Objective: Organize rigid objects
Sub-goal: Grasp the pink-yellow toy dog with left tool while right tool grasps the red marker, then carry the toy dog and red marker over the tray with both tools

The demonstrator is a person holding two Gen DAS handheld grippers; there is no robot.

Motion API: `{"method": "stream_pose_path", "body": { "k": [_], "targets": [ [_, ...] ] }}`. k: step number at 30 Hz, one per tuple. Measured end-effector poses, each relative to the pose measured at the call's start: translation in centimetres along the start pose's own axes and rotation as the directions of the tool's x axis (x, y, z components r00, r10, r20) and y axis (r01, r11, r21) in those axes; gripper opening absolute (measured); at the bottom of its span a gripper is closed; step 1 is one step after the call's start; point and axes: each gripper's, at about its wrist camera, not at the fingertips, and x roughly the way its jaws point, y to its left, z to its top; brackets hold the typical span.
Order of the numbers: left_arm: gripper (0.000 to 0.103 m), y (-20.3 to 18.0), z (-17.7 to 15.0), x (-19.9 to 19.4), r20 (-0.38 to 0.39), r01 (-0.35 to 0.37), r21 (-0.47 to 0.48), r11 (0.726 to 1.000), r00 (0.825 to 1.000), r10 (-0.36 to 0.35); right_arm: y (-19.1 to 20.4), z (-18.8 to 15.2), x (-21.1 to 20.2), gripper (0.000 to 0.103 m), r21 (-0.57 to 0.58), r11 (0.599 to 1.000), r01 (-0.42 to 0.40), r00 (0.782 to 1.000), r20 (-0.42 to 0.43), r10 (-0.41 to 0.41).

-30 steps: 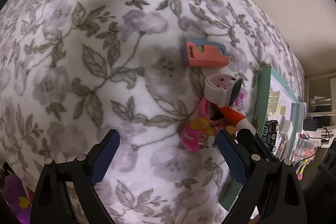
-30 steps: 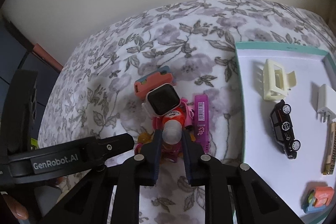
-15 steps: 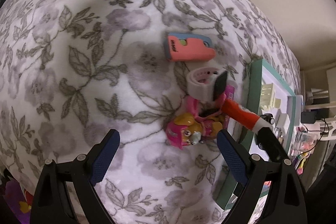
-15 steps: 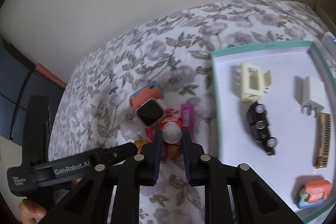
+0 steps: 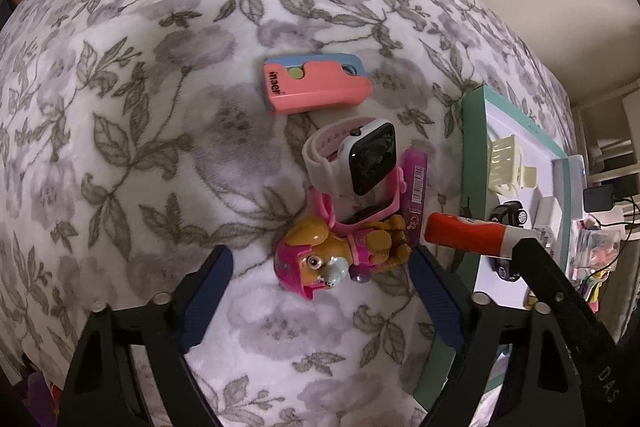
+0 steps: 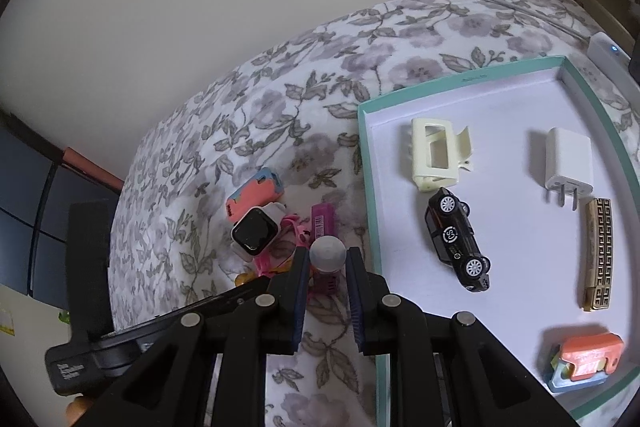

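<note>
On the bed (image 5: pixel 120 107), over a soft fleecy blanket printed with grey flowers and leaves, a small heap of hard plastic things lay close together: a flat pink and blue cutter (image 5: pixel 316 87), a smartwatch (image 5: pixel 360 159) with a glossy black square face and a pale rubbery strap, a slim purple tube (image 5: pixel 414 195) with a barcode, a pink frame (image 5: pixel 360 215) under the watch, and a glossy toy pup (image 5: pixel 344 259) in a pink helmet. The left gripper (image 5: pixel 320 291) hung above the pup with its ribbed blue pads spread wide on either side, touching nothing; its jaws had just been closing a little, with the pup between them but free. The right gripper (image 6: pixel 328 267) was pressed tight on a round stick (image 6: pixel 328 254), orange-red along the body and white at the capped end, held clear above the heap, near the tray's edge. Just beside the heap sat a shallow tray (image 6: pixel 370 187) with a teal rim and a smooth white floor. Spaced apart on it were a cream hair claw (image 6: pixel 438 155), a shiny black toy car (image 6: pixel 458 241), a white plug (image 6: pixel 568 167), a gold patterned hair clip (image 6: pixel 598 253) and a second orange and blue cutter (image 6: pixel 584 357). Beyond the tray's far side, a cluttered shelf (image 5: pixel 608 187) with cables showed.
</note>
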Motion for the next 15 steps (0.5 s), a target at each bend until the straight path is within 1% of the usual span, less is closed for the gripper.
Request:
{"method": "stream_pose_path", "body": {
  "k": [1,2,3,4,10,15],
  "targets": [
    [0.081,-0.3,0.1,0.3,-0.001,-0.001,0.004,1.0,1.0,0.001,-0.1,0.0,0.0,0.02,0.002,1.0,0.0,1.0,-0.001,0.0],
    [0.075,-0.5,0.2,0.6,-0.001,-0.003,0.009,1.0,1.0,0.003,-0.1,0.0,0.0,0.02,0.005,1.0,0.001,1.0,-0.002,-0.001],
    [0.067,-0.6,0.2,0.8,-0.003,-0.005,0.015,1.0,1.0,0.006,-0.2,0.0,0.0,0.02,0.007,1.0,0.001,1.0,-0.002,-0.001],
    [0.065,-0.8,0.2,1.1,-0.009,-0.004,0.025,1.0,1.0,0.004,-0.3,0.0,0.1,0.02,0.008,1.0,0.001,1.0,-0.003,-0.001],
    [0.064,-1.2,0.5,1.3,-0.004,-0.003,0.028,1.0,1.0,0.003,-0.5,0.0,0.1,0.02,0.017,1.0,-0.001,1.0,-0.007,0.001],
    [0.064,-0.6,0.1,0.7,-0.001,-0.006,0.026,1.0,1.0,0.006,-0.6,0.0,0.0,0.02,0.018,1.0,-0.001,1.0,-0.005,0.001]
  ]
}}
